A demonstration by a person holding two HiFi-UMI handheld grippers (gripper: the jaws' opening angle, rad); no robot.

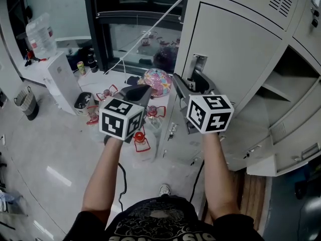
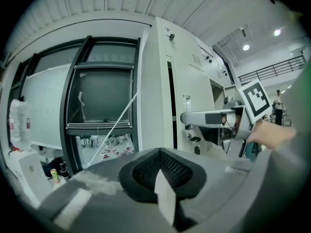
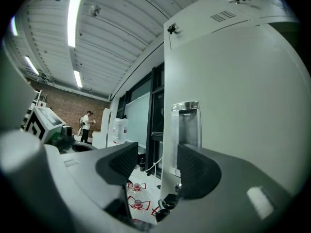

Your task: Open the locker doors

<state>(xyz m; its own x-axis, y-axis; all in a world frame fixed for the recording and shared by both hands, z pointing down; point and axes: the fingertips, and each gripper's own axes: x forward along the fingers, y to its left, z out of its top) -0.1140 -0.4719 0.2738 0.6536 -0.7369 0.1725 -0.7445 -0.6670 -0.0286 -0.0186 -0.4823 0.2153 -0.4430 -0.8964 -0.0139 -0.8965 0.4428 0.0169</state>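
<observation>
While left claw (image 2: 163, 181) hangs closed, empty, off to the side: right claw (image 3: 156, 165), nearer, wide apart, free edge of locker door (image 3: 243, 106) lined up in its gap; upright handle recess (image 3: 187, 125) just ahead, rightward.

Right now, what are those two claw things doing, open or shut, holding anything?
Left gripper: fingers closed, nothing seen between them.
Right gripper: fingers open, empty, by the locker door handle.

Bright; ceiling strip lights (image 3: 75, 13) glare; fisheye edges dark.
</observation>
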